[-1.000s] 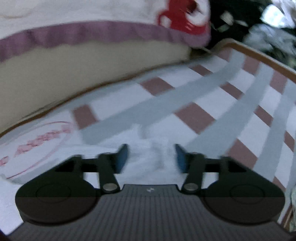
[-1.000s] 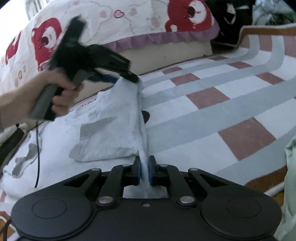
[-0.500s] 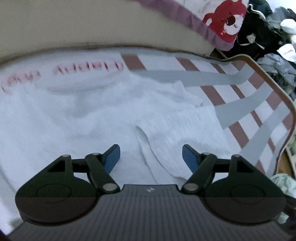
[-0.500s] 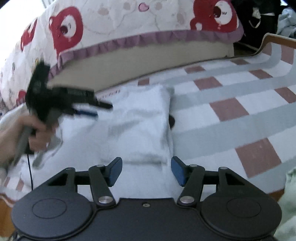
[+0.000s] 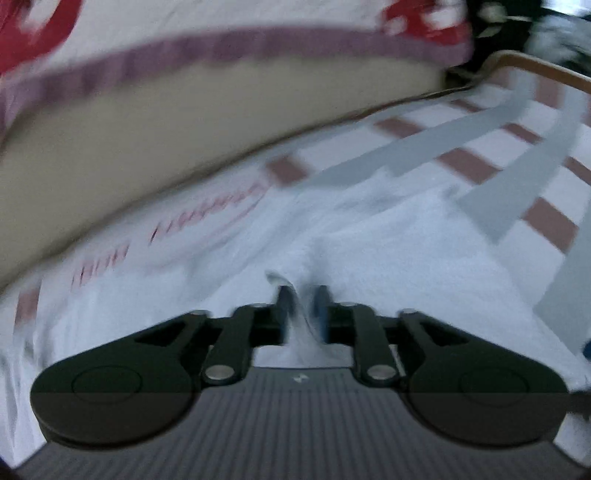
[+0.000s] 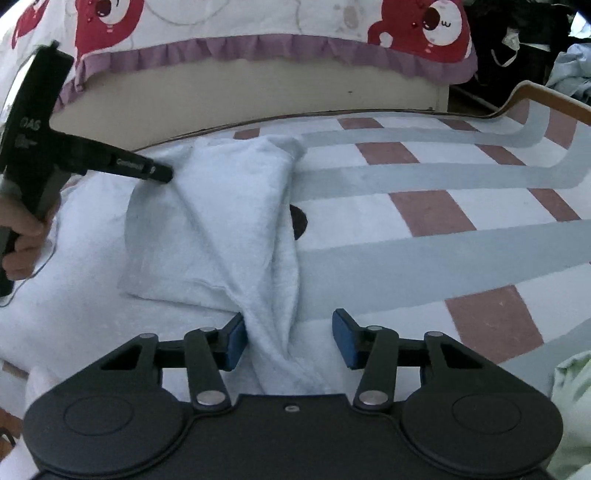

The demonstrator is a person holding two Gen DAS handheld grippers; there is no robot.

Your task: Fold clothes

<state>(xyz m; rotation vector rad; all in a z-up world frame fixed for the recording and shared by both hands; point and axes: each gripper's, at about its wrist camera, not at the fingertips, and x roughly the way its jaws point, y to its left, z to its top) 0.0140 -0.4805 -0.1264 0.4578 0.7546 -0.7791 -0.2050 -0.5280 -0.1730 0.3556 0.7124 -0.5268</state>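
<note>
Towel (image 6: 221, 221) ridge between both closing tools (right (image 6: 288, 339) wider, left (image 5: 301, 310)).

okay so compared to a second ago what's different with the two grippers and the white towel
The right gripper let go of the white towel: its jaws, shut on the towel's edge then, now stand apart with a ridge of cloth loose between them, and are closing again. The left gripper, open half a second ago, has closed in on a pinch of towel. The raised fold was laid flat. The striped mat and bear-print bedspread are unchanged.
</note>
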